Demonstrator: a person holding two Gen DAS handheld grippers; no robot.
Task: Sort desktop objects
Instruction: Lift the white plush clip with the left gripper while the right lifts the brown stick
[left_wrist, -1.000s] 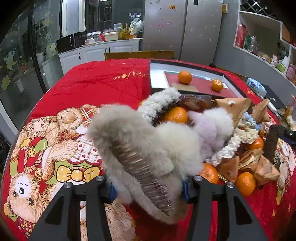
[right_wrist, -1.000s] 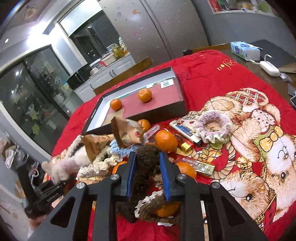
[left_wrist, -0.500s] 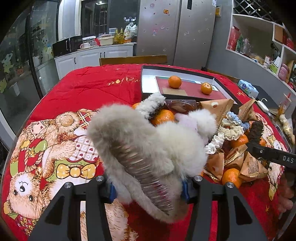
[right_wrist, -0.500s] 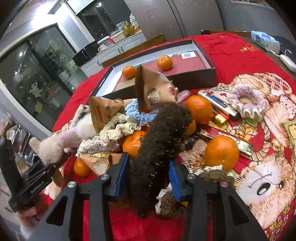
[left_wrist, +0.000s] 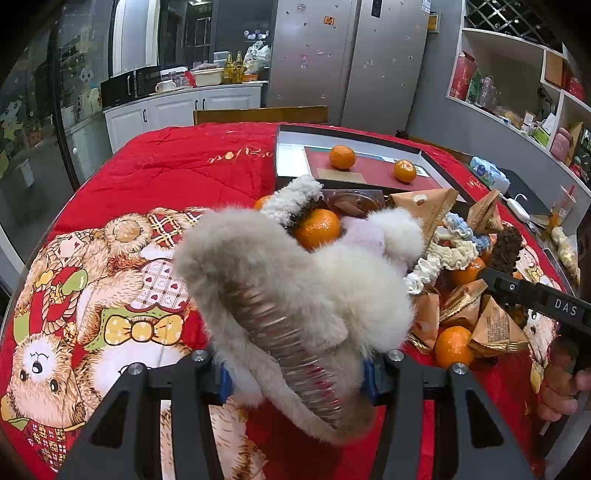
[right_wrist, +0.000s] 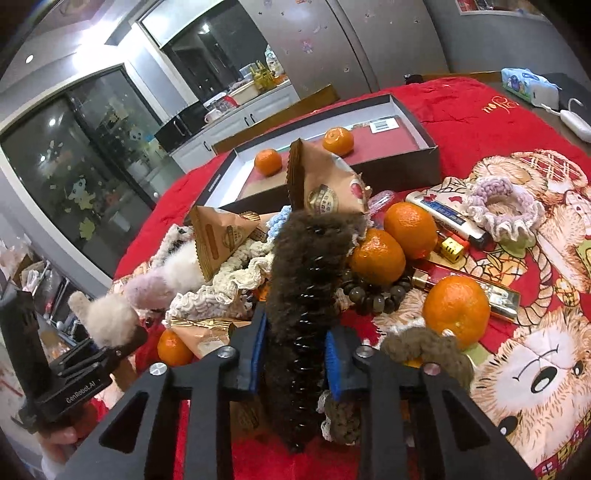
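Gripping a fluffy cream hair claw (left_wrist: 295, 295), the left gripper (left_wrist: 295, 373) has its blue pads pressed into the fur on both sides, the clip's coil of teeth running up between the fingers and the whole thing lifted clear of the red bear-print cloth (left_wrist: 110, 258). The right gripper (right_wrist: 295, 354) is likewise clamped on a dark brown furry hair claw (right_wrist: 306, 280), which stands upright between its fingers above the heap. Judging by this, the step in hand is the carry: both clips are picked and neither is placed. Just beyond the tools lies the unsorted pile of mandarins (right_wrist: 376, 256), triangular paper snack packets (right_wrist: 218, 236), crocheted scrunchies (right_wrist: 498, 206), a string of beads and lighters. Farther back sits the open dark box (right_wrist: 406, 166), holding two mandarins (left_wrist: 342, 157). Which spot is meant for hair accessories cannot be told; the next move likely calls for carrying each clip clear of the pile without snagging the scrunchies, then releasing it where its kind belongs.
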